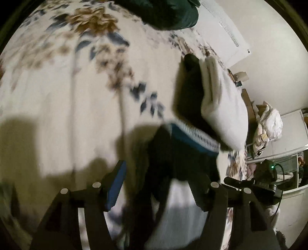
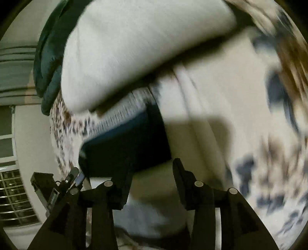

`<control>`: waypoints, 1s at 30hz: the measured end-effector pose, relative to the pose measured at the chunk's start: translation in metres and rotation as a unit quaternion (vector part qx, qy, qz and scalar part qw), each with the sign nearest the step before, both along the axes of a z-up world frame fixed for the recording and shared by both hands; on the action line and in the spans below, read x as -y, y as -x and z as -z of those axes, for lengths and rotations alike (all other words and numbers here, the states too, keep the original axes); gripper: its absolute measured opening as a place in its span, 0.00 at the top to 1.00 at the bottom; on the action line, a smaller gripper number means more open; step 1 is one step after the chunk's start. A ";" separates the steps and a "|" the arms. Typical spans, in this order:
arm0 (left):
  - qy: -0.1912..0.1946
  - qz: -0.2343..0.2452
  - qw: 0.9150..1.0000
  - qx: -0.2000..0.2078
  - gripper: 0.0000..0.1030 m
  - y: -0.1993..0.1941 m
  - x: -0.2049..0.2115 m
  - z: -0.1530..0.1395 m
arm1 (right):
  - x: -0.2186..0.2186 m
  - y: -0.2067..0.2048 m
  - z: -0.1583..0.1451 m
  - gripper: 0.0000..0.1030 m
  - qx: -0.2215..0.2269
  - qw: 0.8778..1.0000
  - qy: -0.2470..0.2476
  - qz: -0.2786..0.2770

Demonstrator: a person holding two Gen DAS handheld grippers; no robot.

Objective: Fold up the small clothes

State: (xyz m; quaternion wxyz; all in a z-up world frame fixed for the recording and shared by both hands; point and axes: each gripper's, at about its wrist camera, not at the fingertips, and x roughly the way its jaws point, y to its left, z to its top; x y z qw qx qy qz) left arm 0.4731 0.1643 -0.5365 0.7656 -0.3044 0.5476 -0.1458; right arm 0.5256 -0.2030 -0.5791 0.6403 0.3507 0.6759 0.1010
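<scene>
A dark garment with a teal band and a white ribbed waistband [image 1: 194, 134] lies on the floral bedspread [image 1: 67, 86]; it also shows in the right wrist view [image 2: 127, 148]. My left gripper [image 1: 159, 173] is open, its fingers on either side of the garment's near part. My right gripper [image 2: 152, 171] is open, its left finger at the garment's near edge. A white folded piece [image 1: 181, 211] lies under both grippers. The frames are blurred by motion.
A white pillow [image 1: 223, 107] with a black cloth [image 1: 190, 90] beside it lies beyond the garment; the pillow also shows in the right wrist view [image 2: 134, 52]. A dark green cushion [image 1: 169, 13] sits farther back. The bed's edge and room clutter [image 1: 267, 127] are at the right.
</scene>
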 end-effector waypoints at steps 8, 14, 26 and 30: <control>0.010 -0.004 1.000 -0.015 0.88 0.011 0.028 0.022 | -0.027 0.032 0.039 0.80 -0.012 0.999 -0.017 0.028; 0.023 -0.005 0.999 -0.029 0.89 0.009 0.016 0.030 | -0.042 0.027 0.030 0.86 -0.005 0.999 0.031 0.015; -0.013 0.021 0.999 -0.031 0.51 0.094 0.002 -0.023 | -0.012 0.105 -0.007 0.32 -0.034 0.998 -0.038 0.026; -0.045 0.011 0.997 -0.056 0.51 0.162 -0.011 -0.027 | 0.004 0.168 -0.002 0.32 -0.066 0.997 -0.035 0.028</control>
